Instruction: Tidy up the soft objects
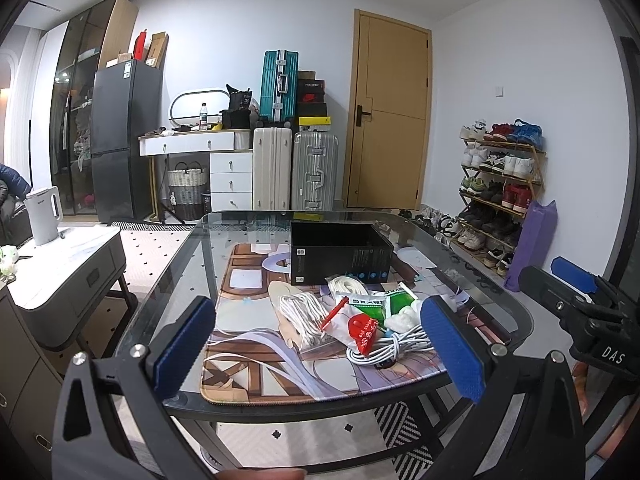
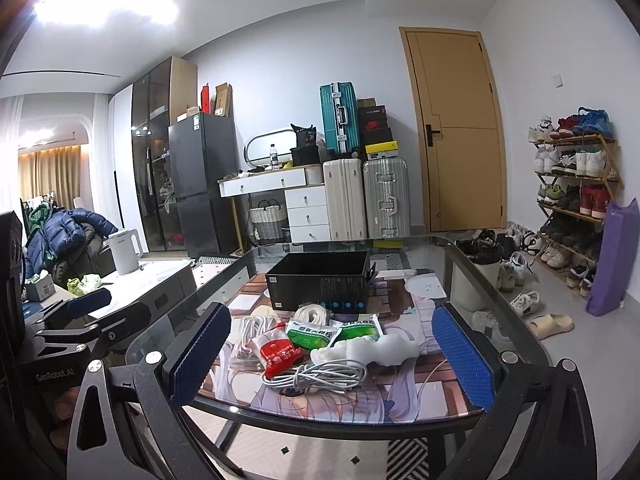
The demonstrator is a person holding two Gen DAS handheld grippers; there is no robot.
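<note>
A heap of soft items lies on the printed mat (image 1: 256, 364) (image 2: 420, 396) of the glass table: a coiled white cable (image 1: 384, 346) (image 2: 316, 374), a red packet (image 1: 364, 332) (image 2: 278, 354), two green-and-white packets (image 1: 394, 304) (image 2: 310, 332), a white foam piece (image 1: 402, 318) (image 2: 372, 348) and white rope bundles (image 1: 300, 314) (image 2: 252, 332). Behind them stands an open black box (image 1: 340, 254) (image 2: 320, 280). My left gripper (image 1: 320, 350) and right gripper (image 2: 332, 354) both hover open before the table's near edge, short of the heap, nothing between their fingers.
A side table (image 1: 68, 264) with a white kettle (image 1: 43, 216) (image 2: 126, 250) stands to the left. Suitcases (image 1: 296, 172), a white dresser and a fridge line the far wall. A shoe rack (image 2: 576, 196), loose shoes and a purple bag (image 2: 610, 258) sit on the right.
</note>
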